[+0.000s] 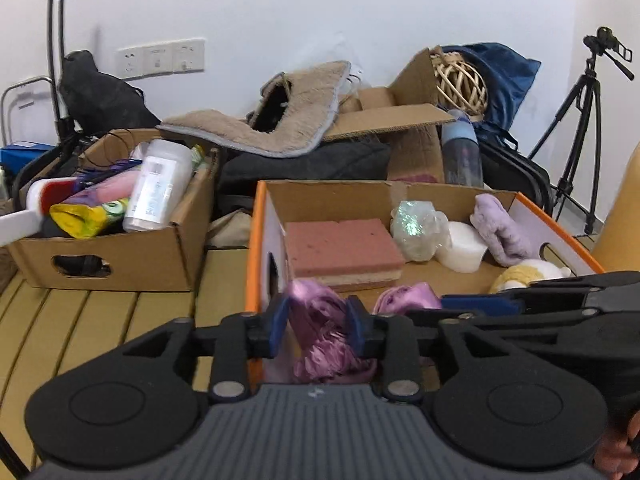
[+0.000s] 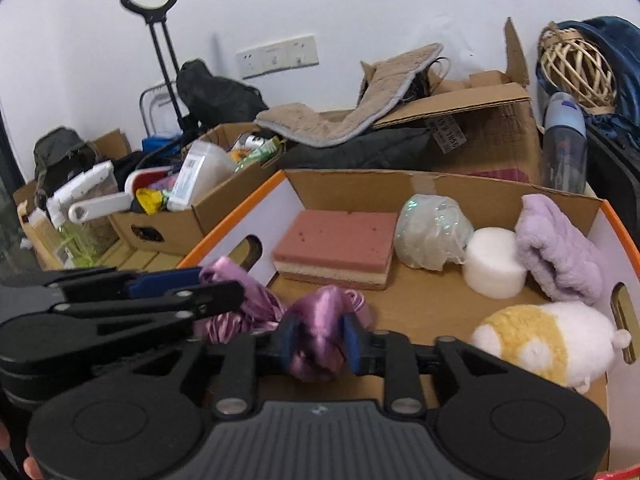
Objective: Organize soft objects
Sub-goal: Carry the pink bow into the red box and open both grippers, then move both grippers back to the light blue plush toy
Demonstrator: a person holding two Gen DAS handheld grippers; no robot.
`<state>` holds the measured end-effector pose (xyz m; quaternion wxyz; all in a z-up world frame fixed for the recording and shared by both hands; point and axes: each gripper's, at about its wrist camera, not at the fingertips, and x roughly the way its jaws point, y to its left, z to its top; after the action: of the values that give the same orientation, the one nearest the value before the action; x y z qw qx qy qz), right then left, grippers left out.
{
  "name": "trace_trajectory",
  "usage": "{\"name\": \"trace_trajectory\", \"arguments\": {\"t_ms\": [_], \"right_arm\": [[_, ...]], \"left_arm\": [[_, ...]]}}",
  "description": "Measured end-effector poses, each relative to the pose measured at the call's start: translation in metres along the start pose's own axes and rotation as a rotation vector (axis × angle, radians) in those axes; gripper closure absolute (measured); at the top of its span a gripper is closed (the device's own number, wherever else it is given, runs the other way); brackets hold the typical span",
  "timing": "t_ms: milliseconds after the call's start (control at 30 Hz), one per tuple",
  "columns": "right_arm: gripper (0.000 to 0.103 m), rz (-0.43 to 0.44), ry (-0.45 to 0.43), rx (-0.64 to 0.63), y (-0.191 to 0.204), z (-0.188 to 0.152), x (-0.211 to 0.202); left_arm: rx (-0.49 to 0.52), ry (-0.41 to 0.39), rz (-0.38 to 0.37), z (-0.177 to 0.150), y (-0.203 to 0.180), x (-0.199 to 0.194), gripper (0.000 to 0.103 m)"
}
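A purple satin cloth (image 1: 320,320) hangs between both grippers over the near left corner of the orange-edged cardboard box (image 1: 256,240). My left gripper (image 1: 318,320) is shut on one end of it. My right gripper (image 2: 318,338) is shut on the other end (image 2: 316,332). The right gripper also shows at the right in the left wrist view (image 1: 480,304). Inside the box lie a pink sponge (image 2: 336,240), a clear wrapped ball (image 2: 432,232), a white foam cylinder (image 2: 494,268), a lilac fleece cloth (image 2: 556,248) and a yellow-and-white plush toy (image 2: 548,340).
A second cardboard box (image 1: 120,256) at the left holds bottles and packets. Behind are a beige rug (image 1: 288,120), a larger brown carton (image 2: 480,128), a water bottle (image 2: 564,148), a wicker ball (image 2: 576,64), a trolley handle (image 2: 160,40) and a tripod (image 1: 580,120).
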<state>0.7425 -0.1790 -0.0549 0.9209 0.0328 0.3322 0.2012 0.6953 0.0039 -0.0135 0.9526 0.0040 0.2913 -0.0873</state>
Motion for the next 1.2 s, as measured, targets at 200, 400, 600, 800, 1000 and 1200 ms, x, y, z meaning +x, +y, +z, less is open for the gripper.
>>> {"name": "trace_trajectory", "arguments": {"t_ms": [200, 400, 600, 800, 1000, 1200], "right_arm": [[0.044, -0.017, -0.080, -0.015, 0.003, 0.009, -0.054], [0.023, 0.004, -0.189, -0.062, 0.020, -0.001, -0.142], [0.019, 0.035, -0.259, -0.093, 0.040, -0.036, -0.227], [0.015, 0.141, -0.314, -0.047, 0.047, -0.093, -0.300], [0.015, 0.201, -0.333, -0.030, 0.048, -0.157, -0.352], [0.015, 0.146, -0.367, -0.020, 0.059, -0.203, -0.389]], "left_arm": [[0.032, -0.083, 0.031, 0.005, -0.004, -0.056, 0.030], [0.051, -0.177, 0.017, -0.006, -0.012, -0.146, 0.025], [0.053, -0.266, 0.000, -0.038, -0.026, -0.234, 0.015], [0.037, -0.305, 0.024, -0.093, -0.039, -0.298, 0.009], [0.018, -0.325, 0.053, -0.140, -0.047, -0.342, 0.007], [0.002, -0.321, 0.017, -0.173, -0.051, -0.369, 0.006]]}}
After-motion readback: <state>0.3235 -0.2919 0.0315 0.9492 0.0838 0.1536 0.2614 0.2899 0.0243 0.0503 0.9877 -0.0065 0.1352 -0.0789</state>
